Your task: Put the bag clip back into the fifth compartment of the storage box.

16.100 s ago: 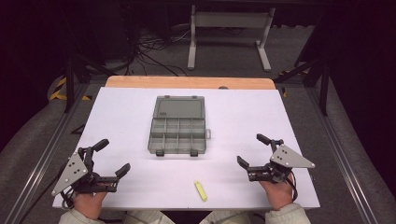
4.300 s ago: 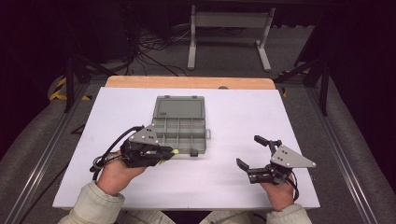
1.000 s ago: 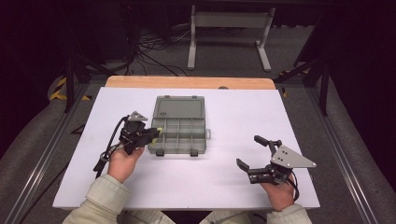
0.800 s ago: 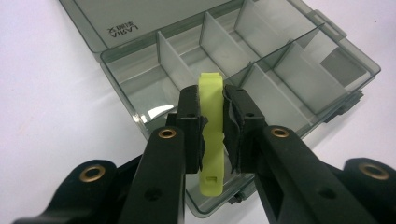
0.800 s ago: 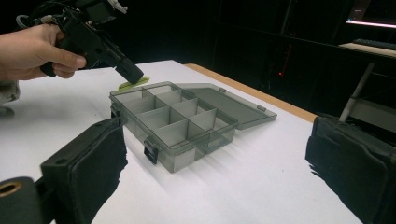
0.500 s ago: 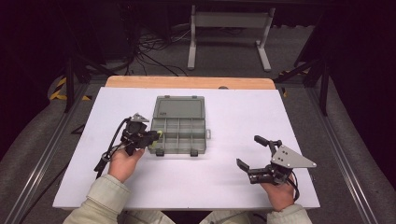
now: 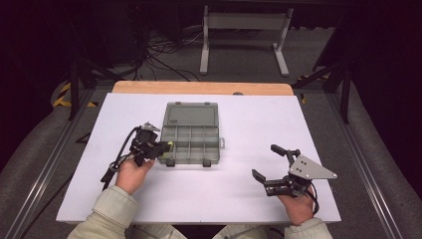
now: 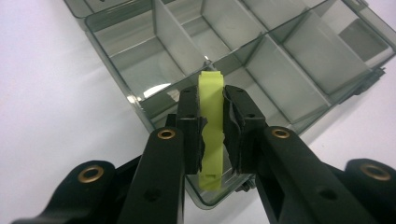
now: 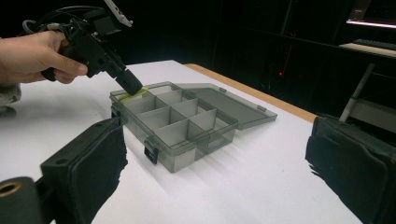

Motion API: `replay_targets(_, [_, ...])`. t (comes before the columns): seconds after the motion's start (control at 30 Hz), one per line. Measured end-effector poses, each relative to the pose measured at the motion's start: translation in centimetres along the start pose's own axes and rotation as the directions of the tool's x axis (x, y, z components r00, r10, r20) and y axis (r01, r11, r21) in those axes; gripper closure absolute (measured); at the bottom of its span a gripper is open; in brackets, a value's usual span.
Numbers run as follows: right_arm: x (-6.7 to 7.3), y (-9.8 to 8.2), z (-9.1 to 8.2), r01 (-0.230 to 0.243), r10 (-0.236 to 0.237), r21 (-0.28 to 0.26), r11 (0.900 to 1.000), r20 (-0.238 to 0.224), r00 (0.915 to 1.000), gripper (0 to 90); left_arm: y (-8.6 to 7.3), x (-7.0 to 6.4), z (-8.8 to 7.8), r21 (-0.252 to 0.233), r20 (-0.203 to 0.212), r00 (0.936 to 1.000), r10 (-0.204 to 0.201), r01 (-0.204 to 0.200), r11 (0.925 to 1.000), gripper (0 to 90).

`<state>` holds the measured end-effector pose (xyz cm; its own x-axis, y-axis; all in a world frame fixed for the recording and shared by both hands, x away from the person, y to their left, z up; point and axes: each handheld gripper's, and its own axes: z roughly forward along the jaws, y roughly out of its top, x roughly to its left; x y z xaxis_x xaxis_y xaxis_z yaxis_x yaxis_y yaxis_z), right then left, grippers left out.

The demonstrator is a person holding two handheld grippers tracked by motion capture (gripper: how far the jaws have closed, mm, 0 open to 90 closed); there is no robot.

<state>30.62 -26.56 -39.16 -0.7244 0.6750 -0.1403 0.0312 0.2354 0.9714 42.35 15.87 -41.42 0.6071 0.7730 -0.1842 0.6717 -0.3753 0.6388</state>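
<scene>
One yellow-green clip [image 8: 210, 126] has travelled from the near edge of the desk [image 7: 149, 199], where it lay sixteen seconds ago, to the organiser box [image 7: 191, 133]. Clamped on it, the left hand-held gripper [image 7: 164, 147] holds it over the box's near left corner compartment, its jaws just easing apart, so the drop looks imminent. Dividers and the box rim hem in the clip closely. Well clear to the right, the other hand-held gripper [image 7: 268, 162] rests with jaws spread wide over bare desk.
</scene>
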Motion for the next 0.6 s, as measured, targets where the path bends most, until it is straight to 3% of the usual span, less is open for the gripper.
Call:
replay_targets(0.07, [0.0,0.0,0.0,0.002,-0.002,0.000,1.000,0.000,1.0000,4.7,0.0,0.1,-0.1,-0.004,0.022,0.9998,0.000,0.000,1.0000,60.4])
replay_targets(0.27, [0.0,0.0,0.0,0.001,-0.001,0.000,1.000,0.000,1.0000,4.6,0.1,0.2,-0.7,-0.032,0.054,0.9980,0.034,-0.032,0.9990,41.5])
replay_targets(0.4, [0.0,0.0,0.0,-0.002,0.002,0.002,1.000,-0.001,1.0000,4.6,0.2,-0.1,-2.0,-0.100,0.059,0.9971,0.050,-0.044,0.9941,28.9])
replay_targets(0.5, [0.0,0.0,0.0,-0.002,0.002,0.003,1.000,-0.002,1.0000,4.6,0.3,-0.4,-2.9,-0.132,0.057,0.9960,0.069,-0.061,0.9894,24.4])
replay_targets(0.6, [0.0,0.0,0.0,-0.002,0.002,0.003,1.000,-0.001,1.0000,4.6,0.4,-0.9,-3.6,-0.155,0.083,0.9929,0.086,-0.072,0.9852,21.1])
